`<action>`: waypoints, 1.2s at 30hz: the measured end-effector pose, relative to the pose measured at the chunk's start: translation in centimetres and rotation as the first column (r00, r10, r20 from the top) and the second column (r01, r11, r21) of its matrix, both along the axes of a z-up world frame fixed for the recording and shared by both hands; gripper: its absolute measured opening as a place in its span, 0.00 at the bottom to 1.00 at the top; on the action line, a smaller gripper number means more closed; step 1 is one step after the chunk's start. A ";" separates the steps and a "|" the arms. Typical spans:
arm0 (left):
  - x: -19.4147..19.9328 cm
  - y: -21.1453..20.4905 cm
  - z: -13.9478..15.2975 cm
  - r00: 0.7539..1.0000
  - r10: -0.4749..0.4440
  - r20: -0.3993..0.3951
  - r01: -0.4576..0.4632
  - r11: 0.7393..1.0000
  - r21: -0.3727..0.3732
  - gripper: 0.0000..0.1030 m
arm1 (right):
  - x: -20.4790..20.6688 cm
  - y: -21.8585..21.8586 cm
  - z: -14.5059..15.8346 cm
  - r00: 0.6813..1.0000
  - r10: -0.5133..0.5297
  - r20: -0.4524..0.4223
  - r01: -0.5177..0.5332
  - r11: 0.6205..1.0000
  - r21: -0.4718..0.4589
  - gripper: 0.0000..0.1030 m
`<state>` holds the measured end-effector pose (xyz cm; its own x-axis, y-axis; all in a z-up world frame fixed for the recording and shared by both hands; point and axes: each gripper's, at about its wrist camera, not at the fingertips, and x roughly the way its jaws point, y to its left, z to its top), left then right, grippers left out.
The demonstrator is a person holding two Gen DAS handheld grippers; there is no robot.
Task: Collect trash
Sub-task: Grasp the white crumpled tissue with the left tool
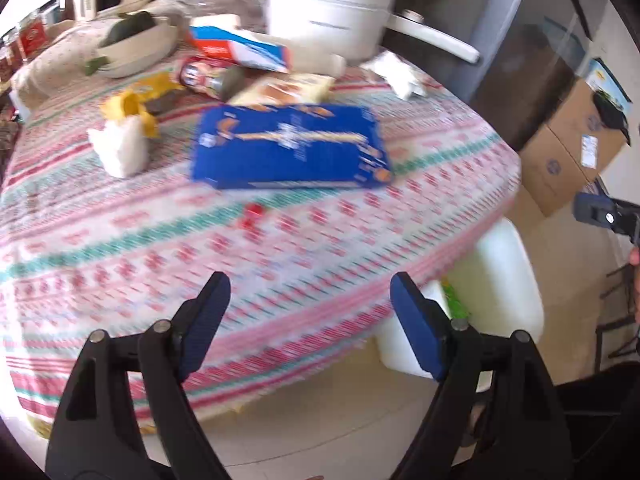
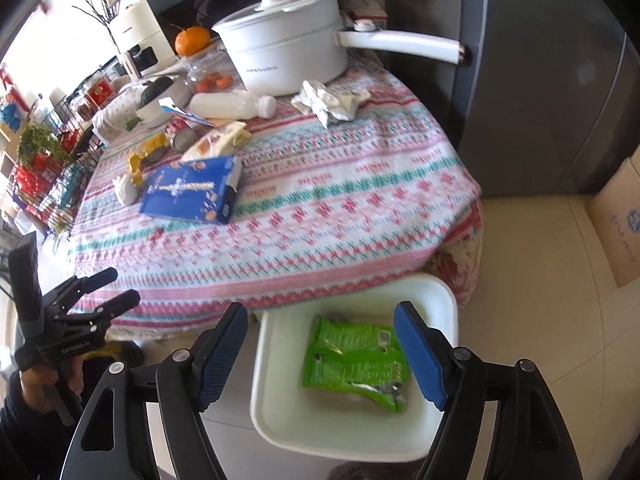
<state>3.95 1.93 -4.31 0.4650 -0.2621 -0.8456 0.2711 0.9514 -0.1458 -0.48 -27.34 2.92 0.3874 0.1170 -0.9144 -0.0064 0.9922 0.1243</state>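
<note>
My right gripper [image 2: 320,308] stands open over a white bin [image 2: 280,420] on the floor beside the table, with nothing between its fingers. A green wrapper [image 2: 356,360] lies inside the bin. My left gripper [image 1: 310,280] is open and empty above the near edge of the patterned tablecloth [image 1: 280,248]; the right wrist view shows it at the table's left corner [image 2: 108,288]. On the cloth lie a flat blue box [image 1: 290,146], a white tissue [image 1: 120,148], a yellow wrapper [image 1: 132,106], a crumpled white paper [image 2: 328,102] and a small red scrap [image 1: 252,214].
A white pot [image 2: 288,52] with a long handle, a lying white bottle [image 2: 228,105], a bowl [image 1: 136,46] and an orange [image 2: 192,40] crowd the table's far side. A grey fridge [image 2: 540,100] and cardboard boxes [image 1: 568,152] stand on the right. A wire rack [image 2: 48,184] is left.
</note>
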 end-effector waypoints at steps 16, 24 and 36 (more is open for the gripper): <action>11.1 13.3 -2.5 0.975 0.217 -0.048 -0.221 0.970 -0.104 0.79 | 6.5 7.7 -2.9 0.997 0.063 -0.044 -0.065 0.998 -0.029 0.78; 14.1 13.6 -4.4 0.962 0.266 -0.064 -0.273 0.938 -0.212 0.74 | 9.3 10.2 -4.7 0.994 0.077 -0.076 -0.080 0.996 -0.035 0.78; 14.4 13.1 -4.3 0.959 0.281 -0.035 -0.283 0.942 -0.182 0.37 | 10.4 10.4 -6.5 0.992 0.079 -0.102 -0.084 0.995 -0.053 0.78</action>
